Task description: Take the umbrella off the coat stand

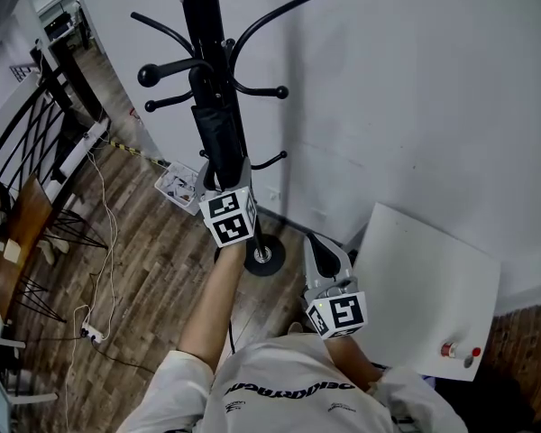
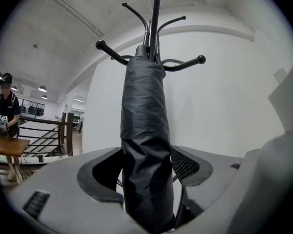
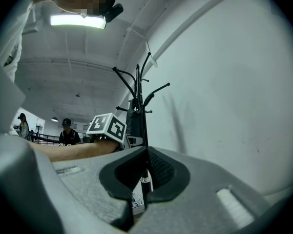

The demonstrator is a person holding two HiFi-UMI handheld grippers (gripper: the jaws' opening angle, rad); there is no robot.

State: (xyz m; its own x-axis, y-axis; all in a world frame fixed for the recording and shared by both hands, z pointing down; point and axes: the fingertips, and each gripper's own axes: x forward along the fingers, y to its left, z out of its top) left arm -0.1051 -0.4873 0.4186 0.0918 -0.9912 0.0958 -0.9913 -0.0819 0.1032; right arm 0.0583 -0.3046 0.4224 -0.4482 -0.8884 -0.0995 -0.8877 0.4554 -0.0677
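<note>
— Where do we stand with the umbrella [image 1: 218, 132]?

— It hangs furled against the pole of the coat stand [image 1: 201, 7], with its top up among the hooks and its length running down the pole. Our left tool [image 1: 226, 180] has its jaws pressed on the lower part of the black fabric, one on each side. The left gripper view shows the cloth creased between them.

— So the grasp is made. And the lift?

— Not yet, we judge. The top sits level with the hook [image 1: 173, 67] that ends in a ball, and nothing shows it free. We cannot make out whether a strap or a handle catches it there.

— What of our right tool [image 1: 318, 244]?

— It is low, near our body, well apart from the stand. Its jaws meet at the tips with nothing between them. The pole seen past them in the right gripper view is far beyond.

— Then the next move falls to the left alone?

— Likely. We would raise the umbrella along the pole until its top clears the hook's end, then draw it toward us, away from the wall [image 1: 415, 88].

— Any risk?

— We grip loose fabric, so the cloth may slide over the shaft inside as we push up. The other hooks also crowd the top, and a tilted pull could snag there or rock the stand on its round base [image 1: 263, 256].
</note>
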